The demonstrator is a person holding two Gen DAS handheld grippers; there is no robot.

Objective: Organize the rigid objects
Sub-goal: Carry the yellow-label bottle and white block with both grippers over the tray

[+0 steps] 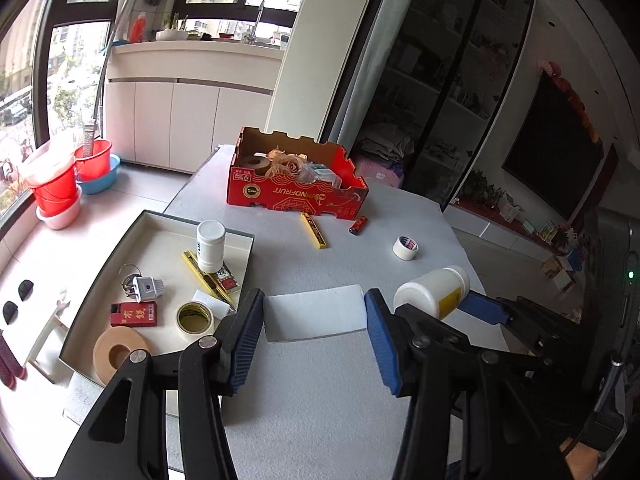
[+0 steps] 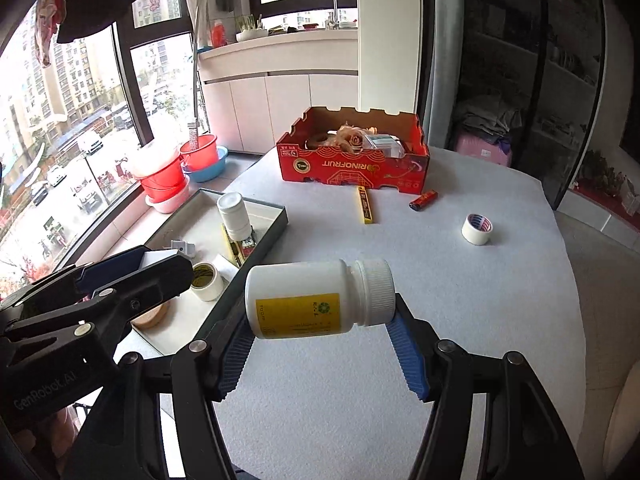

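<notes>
Grey table [image 2: 400,280], mid-sort: your right gripper [image 2: 320,354] had its jaws clamped on the white bottle [image 2: 316,298], left gripper [image 1: 316,340] gripping a white block [image 1: 316,314]. Both probably go into the tray [image 1: 248,256] next.

Red basins [image 1: 60,192] beside the window [image 1: 24,80]

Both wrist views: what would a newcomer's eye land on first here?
First, the white bottle with a yellow label, held sideways above the table in the right hand-held gripper. Next, the white foam block clamped in the left hand-held gripper. Behind them, a red cardboard box stands at the far side of the grey table, and a grey tray of sorted items sits at its left edge.
</notes>
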